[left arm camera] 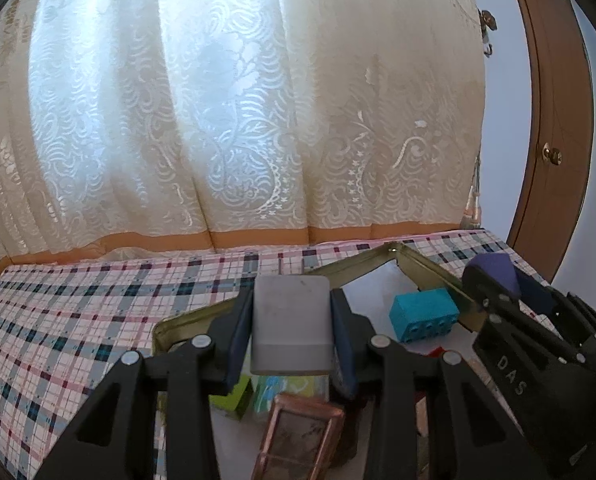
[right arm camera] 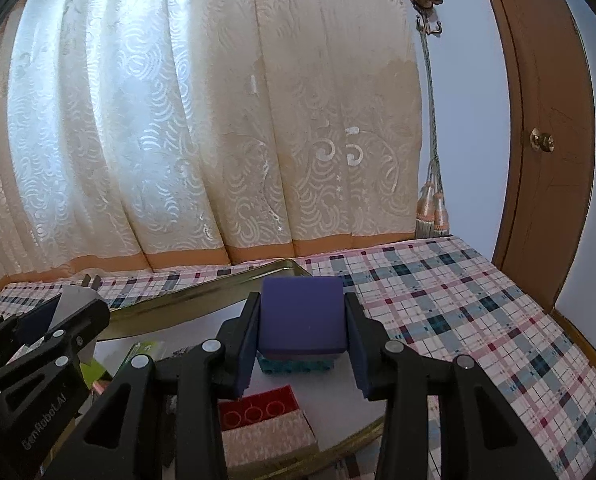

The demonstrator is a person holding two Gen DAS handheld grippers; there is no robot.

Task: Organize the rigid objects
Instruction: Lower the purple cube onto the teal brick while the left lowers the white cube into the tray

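My left gripper (left arm camera: 292, 330) clamps a grey charger (left arm camera: 292, 320), held above the gold-rimmed tray (left arm camera: 429, 272); my right gripper (right arm camera: 301, 330) squeezes a purple block (right arm camera: 301, 314) directly over the teal brick (right arm camera: 296, 365), so I judge the right nearer to a drop.

A: Where does the light come from?
B: Daylight glows through the curtain (left arm camera: 226, 112), brightest at upper left in both views, slightly washed out there.
A: And lower down?
B: Dimmer; the black gripper arms along the bottom sit in shade, little detail.
A: Distortion?
B: Strong fisheye: the door frame (right arm camera: 545, 120) bows, corners go black. Focus is fairly sharp, edges soften.
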